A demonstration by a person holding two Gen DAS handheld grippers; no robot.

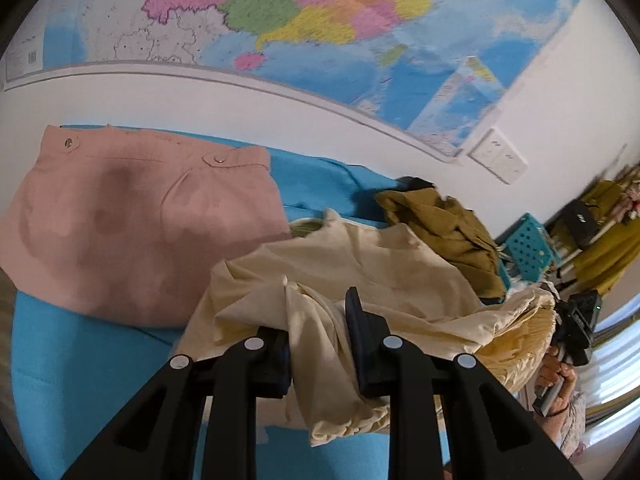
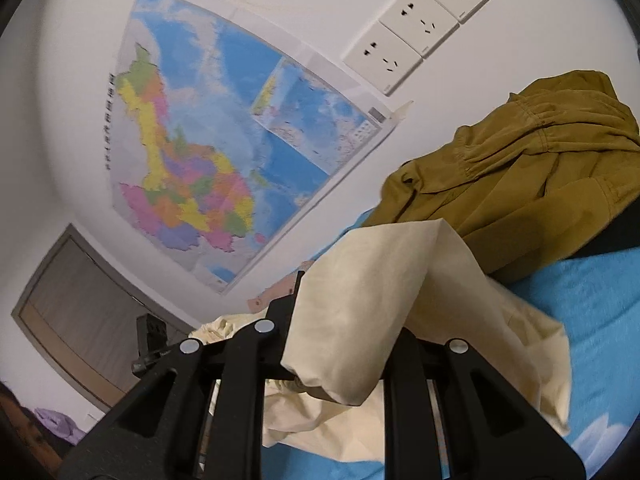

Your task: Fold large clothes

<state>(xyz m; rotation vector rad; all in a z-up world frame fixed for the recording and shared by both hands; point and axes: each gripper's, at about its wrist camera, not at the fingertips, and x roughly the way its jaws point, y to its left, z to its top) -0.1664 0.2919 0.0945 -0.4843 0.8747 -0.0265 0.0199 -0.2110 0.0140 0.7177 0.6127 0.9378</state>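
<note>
A cream garment (image 1: 352, 280) lies crumpled on the blue bed (image 1: 60, 360). My left gripper (image 1: 318, 336) is shut on a fold of it, and the cloth hangs down between the fingers. In the right wrist view the same cream garment (image 2: 360, 304) drapes over my right gripper (image 2: 340, 320), which is shut on it and holds it lifted above the blue bed (image 2: 592, 304). The right gripper's right finger is hidden under the cloth.
A folded pink garment (image 1: 136, 224) lies at the left on the bed. An olive garment (image 1: 444, 228) (image 2: 520, 176) is heaped toward the wall. A map (image 1: 320, 20) and wall sockets (image 2: 404, 36) are behind. A teal basket (image 1: 528, 248) stands at the right.
</note>
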